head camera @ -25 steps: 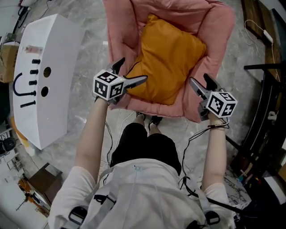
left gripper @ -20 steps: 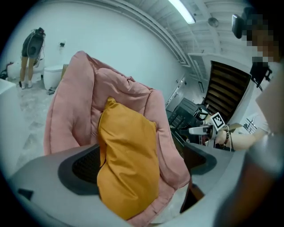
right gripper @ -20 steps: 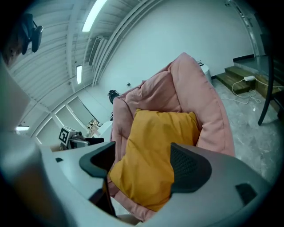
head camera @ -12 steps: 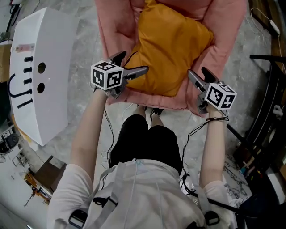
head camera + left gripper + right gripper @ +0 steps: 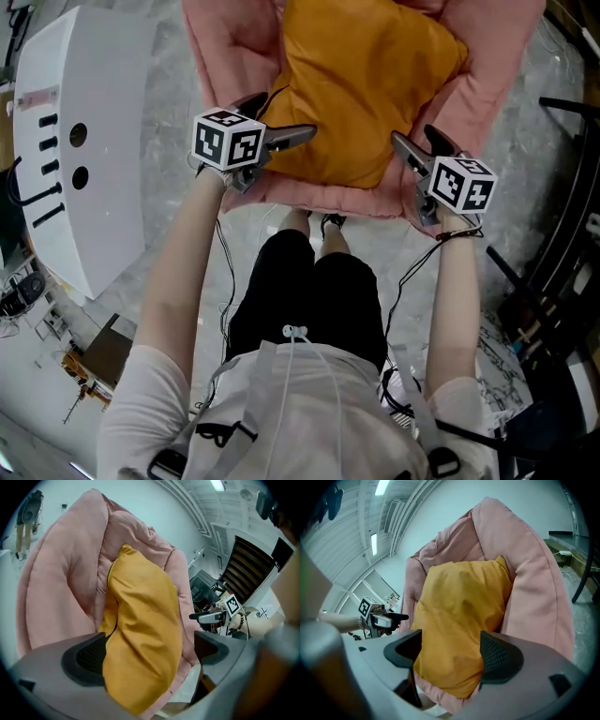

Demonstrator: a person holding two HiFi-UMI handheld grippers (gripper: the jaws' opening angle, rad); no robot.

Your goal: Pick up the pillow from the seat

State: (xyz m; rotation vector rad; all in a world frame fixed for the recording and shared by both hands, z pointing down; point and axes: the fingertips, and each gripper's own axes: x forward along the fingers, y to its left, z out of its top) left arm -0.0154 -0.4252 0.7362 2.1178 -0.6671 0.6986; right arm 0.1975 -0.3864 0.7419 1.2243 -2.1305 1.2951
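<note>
An orange pillow lies in a padded pink seat. In the head view my left gripper is at the pillow's near left corner and my right gripper at its near right corner. In the left gripper view the pillow hangs between wide-apart jaws, in front of the left pad; my left gripper is open. The right gripper view shows the pillow beyond and between the spread jaws of my right gripper, which is open. Neither pair of pads presses the fabric.
A white panel with black slots and holes stands left of the seat. A black metal frame and cables are on the right. The person's feet are just under the seat's front edge. Boxes sit at the lower left.
Both grippers have come forward to the pillow's near corners, and the seat and pillow have slid up in the head view. Both jaws stay open.
</note>
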